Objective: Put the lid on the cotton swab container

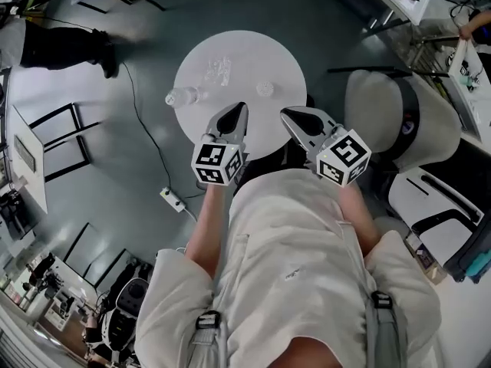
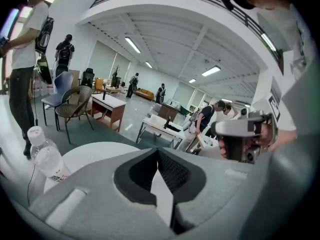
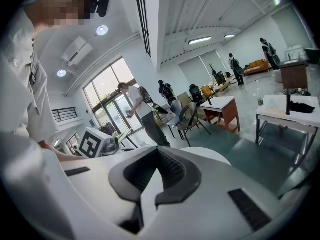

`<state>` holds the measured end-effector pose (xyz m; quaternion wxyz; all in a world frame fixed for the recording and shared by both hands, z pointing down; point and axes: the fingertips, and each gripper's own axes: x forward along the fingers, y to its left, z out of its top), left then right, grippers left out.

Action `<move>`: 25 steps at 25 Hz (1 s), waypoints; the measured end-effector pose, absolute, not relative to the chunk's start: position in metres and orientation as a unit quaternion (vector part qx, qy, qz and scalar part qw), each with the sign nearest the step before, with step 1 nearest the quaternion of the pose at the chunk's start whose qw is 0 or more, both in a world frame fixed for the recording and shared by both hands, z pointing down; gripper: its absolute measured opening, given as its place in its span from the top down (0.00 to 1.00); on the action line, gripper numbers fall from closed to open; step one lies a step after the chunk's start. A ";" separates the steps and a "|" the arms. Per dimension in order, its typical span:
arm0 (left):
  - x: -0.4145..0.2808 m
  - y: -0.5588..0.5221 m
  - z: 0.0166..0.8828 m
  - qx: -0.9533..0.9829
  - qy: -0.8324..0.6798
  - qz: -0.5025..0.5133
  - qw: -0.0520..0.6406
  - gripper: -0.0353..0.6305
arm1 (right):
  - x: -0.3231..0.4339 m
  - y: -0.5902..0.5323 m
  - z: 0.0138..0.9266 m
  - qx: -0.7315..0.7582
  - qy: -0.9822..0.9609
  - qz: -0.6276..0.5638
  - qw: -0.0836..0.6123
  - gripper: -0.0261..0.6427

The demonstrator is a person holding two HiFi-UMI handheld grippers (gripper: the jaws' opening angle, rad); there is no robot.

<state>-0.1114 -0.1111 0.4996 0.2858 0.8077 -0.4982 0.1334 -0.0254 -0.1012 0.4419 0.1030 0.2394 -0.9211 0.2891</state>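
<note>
1. Surface: round white table (image 1: 268,56) on a grey-green floor (image 1: 330,21).
2. Room: big open hall w/ strip lights. Desks, chairs and several people stand well beyond the table. A white chair (image 1: 380,110) sits just right of the table. A power strip (image 1: 173,199) w/ cable lies on the floor, near-left of the table.
3. Water bottle (image 1: 184,96) is at the table's left edge. It reads upright in your left gripper view (image 2: 47,156).
4. Cotton swab container (image 1: 219,71): clear, on the table's far half, left of centre. It's too small and see-through to tell its long axis or which way it opens.
5. Lid (image 1: 265,89): small pale round disc on the table, right of centre, apart from the container, so not on it yet.
6. Your left gripper (image 1: 241,110) is over the table's near edge, tips aimed at the table's middle. Its jaws are pressed together w/ nothing between them (image 2: 158,151).
7. Your right gripper (image 1: 285,113) is over the table's near-right edge. Its jaws also meet at the tips, empty (image 3: 157,151).
8. Both grippers are apart from container, lid and bottle; neither touches any of the 3.
</note>
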 end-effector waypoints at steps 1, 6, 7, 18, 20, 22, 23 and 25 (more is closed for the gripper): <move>-0.112 -0.108 0.492 0.811 -0.498 0.125 0.280 0.93 | -0.026 -0.098 0.441 0.244 -0.920 0.288 0.103 0.95; -0.119 -0.096 0.452 0.828 -0.495 0.085 0.248 0.93 | -0.034 -0.089 0.433 0.250 -0.924 0.268 0.112 0.95; -0.120 -0.094 0.445 0.832 -0.493 0.079 0.241 0.93 | -0.037 -0.089 0.430 0.249 -0.925 0.263 0.113 0.95; -0.087 -0.065 0.382 0.881 -0.437 0.020 0.183 0.93 | -0.046 -0.081 0.393 0.256 -0.938 0.209 0.101 0.95; -0.081 -0.061 0.377 0.886 -0.427 0.019 0.178 0.93 | -0.045 -0.077 0.391 0.258 -0.939 0.207 0.098 0.95; -0.076 -0.057 0.375 0.890 -0.420 0.020 0.173 0.93 | -0.042 -0.072 0.391 0.258 -0.939 0.206 0.096 0.95; -0.074 -0.056 0.375 0.892 -0.419 0.022 0.171 0.93 | -0.041 -0.070 0.391 0.257 -0.939 0.207 0.095 0.95; -0.071 -0.055 0.374 0.892 -0.418 0.024 0.169 0.93 | -0.039 -0.066 0.390 0.255 -0.940 0.205 0.093 0.95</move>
